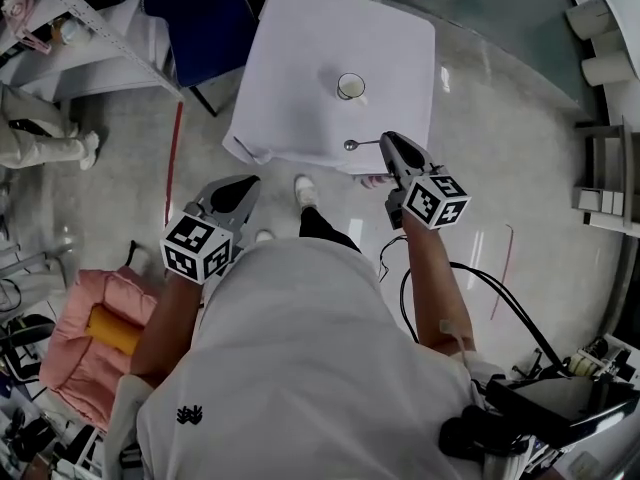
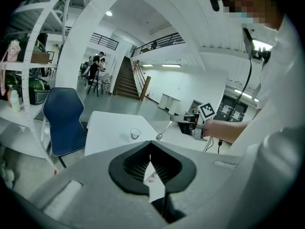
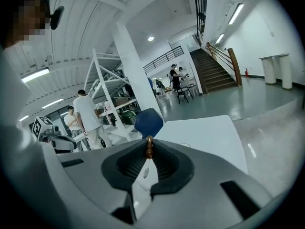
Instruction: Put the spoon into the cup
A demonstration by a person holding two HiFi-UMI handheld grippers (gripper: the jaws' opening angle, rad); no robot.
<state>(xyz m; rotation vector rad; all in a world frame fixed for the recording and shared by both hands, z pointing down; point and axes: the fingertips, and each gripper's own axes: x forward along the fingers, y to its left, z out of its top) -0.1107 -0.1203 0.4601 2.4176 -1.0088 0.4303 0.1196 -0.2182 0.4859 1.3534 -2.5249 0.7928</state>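
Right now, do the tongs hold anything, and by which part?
The right tongs grip the small metal spoon by the end of its handle. The left tongs are shut and empty.

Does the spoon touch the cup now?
Apart. The head view shows bare table between the spoon, held in the right gripper, and the cup.

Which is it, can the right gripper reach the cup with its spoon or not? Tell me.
Probably yes. The right gripper, shut on the spoon, hangs at the white table's near edge. Only bare tabletop lies between the spoon's bowl and the cup, with nothing in the way.
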